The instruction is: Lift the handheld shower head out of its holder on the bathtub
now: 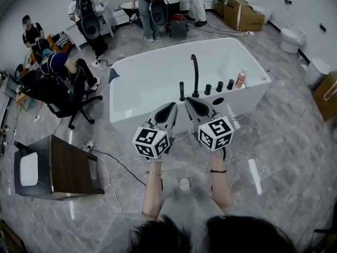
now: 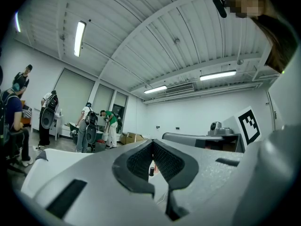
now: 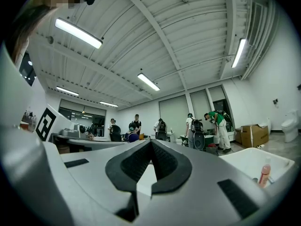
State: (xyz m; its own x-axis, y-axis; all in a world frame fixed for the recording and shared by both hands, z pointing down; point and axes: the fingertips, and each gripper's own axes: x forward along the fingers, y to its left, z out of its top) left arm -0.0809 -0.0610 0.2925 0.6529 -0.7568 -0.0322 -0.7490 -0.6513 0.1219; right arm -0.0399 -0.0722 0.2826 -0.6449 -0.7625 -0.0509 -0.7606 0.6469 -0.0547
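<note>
A white bathtub (image 1: 147, 83) stands in the middle of the head view. On its near rim rise a tall black curved faucet (image 1: 195, 73) and, just left of it, the short black handheld shower head (image 1: 182, 91) upright in its holder. Three black knobs (image 1: 219, 86) and a pink bottle (image 1: 240, 80) follow to the right. My left gripper (image 1: 173, 106) and right gripper (image 1: 186, 100) are held side by side, level, just short of the tub's rim, both shut and empty. In the left gripper view the gripper (image 2: 152, 142) has its tips together; the right gripper (image 3: 150, 142) looks the same.
Several people stand beyond the tub and sit at the left by a black office chair (image 1: 63, 99). A dark cabinet (image 1: 68, 167) is at the near left, with cables (image 1: 121, 165) on the floor. Cardboard boxes (image 1: 243, 13) and toilets (image 1: 290, 38) are at the back right.
</note>
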